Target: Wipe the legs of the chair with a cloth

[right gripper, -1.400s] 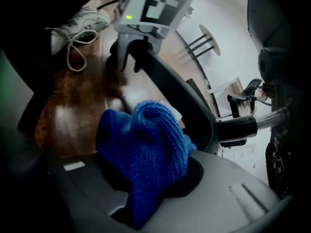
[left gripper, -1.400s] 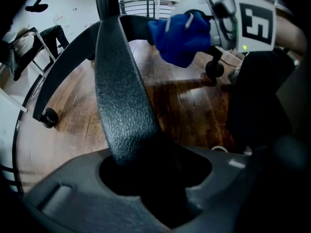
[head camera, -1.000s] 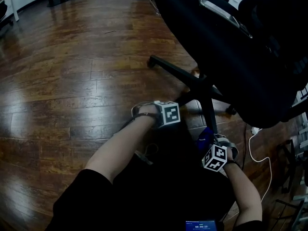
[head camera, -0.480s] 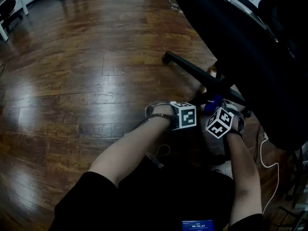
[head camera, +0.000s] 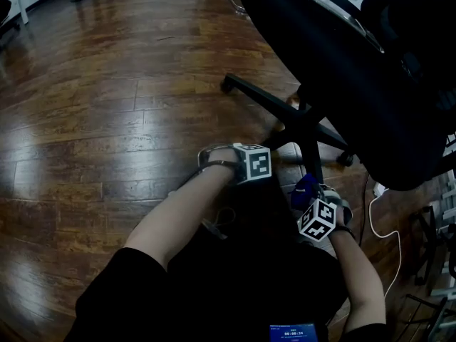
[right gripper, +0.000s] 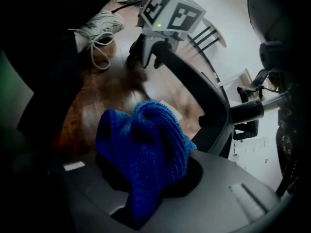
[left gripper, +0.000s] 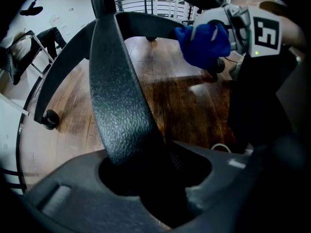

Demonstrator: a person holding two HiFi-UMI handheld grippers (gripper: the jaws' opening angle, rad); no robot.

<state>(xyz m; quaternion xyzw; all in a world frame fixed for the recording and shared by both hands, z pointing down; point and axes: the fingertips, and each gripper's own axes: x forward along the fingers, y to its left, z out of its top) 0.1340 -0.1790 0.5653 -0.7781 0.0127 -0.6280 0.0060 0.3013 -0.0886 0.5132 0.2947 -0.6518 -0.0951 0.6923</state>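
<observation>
Floor [head camera: 107, 120]: brown wood boards fill the left half of the head view, with glare along the planks.
Far leg [head camera: 246, 95]: a black spoke of the chair base reaches toward the upper left and ends on the boards.
Left tongs [left gripper: 153, 178]: pointing steeply down at the middle of the head view, just left of the base hub. Their own view shows a rough black chair leg [left gripper: 116, 106] running straight into the gap, and they appear clamped on it, though the contact itself sits in shadow.
Shoe [right gripper: 99, 23]: a white laced trainer on the boards, seen in the right gripper view behind the left tongs.
Cloth [head camera: 304, 189]: blue knit, bunched, just right of the left tongs and close beside a dark spoke of the base; whether it touches that spoke cannot be told.
Right tongs [right gripper: 146, 188]: closed on the cloth, which bulges up out of the jaws.
Chair [head camera: 342, 63]: black seat and back fill the upper right of the head view, above the base.
Cable [head camera: 388, 234]: a thin white lead loops on the floor near the right edge.
</observation>
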